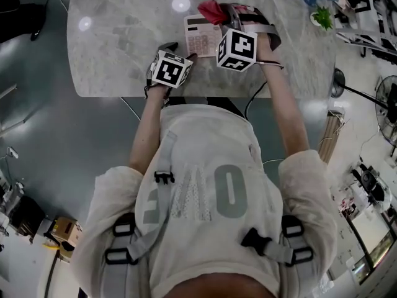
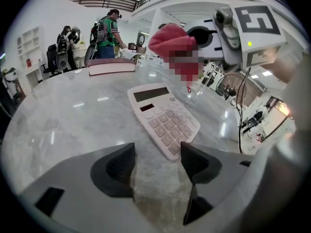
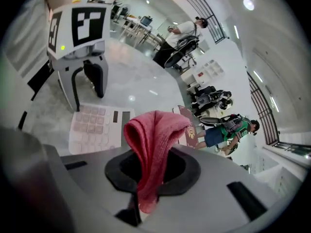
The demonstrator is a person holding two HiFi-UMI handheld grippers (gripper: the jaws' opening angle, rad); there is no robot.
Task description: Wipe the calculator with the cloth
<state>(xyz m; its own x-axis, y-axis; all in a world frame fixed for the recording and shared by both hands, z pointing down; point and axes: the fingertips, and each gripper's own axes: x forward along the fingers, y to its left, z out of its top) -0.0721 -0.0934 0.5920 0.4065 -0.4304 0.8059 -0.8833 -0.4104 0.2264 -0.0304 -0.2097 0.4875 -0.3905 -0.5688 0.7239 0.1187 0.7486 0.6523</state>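
One limp cloth [image 3: 153, 135] sits pinched in the right gripper [image 3: 153, 166]; the left gripper [image 2: 158, 161], jaws apart, should brace the six-o'clock edge of the light, likely slippery calculator [image 2: 163, 118].

Pale marble table [image 1: 111, 42], rounded corners, lamp glare on top. Flat pink book [image 2: 112, 67] lying on far side of top. Beyond table: person in green shirt with backpack [image 2: 108, 30], standing; white shelving [image 2: 30, 45] by wall. Small green plant [image 1: 322, 18] and fan [image 1: 389, 104] off to right. Cardboard box [image 1: 65, 231] on floor.

calculator [image 3: 93, 124] edge behind right gripper [image 3: 151, 169], keys [image 2: 170, 126] illegible
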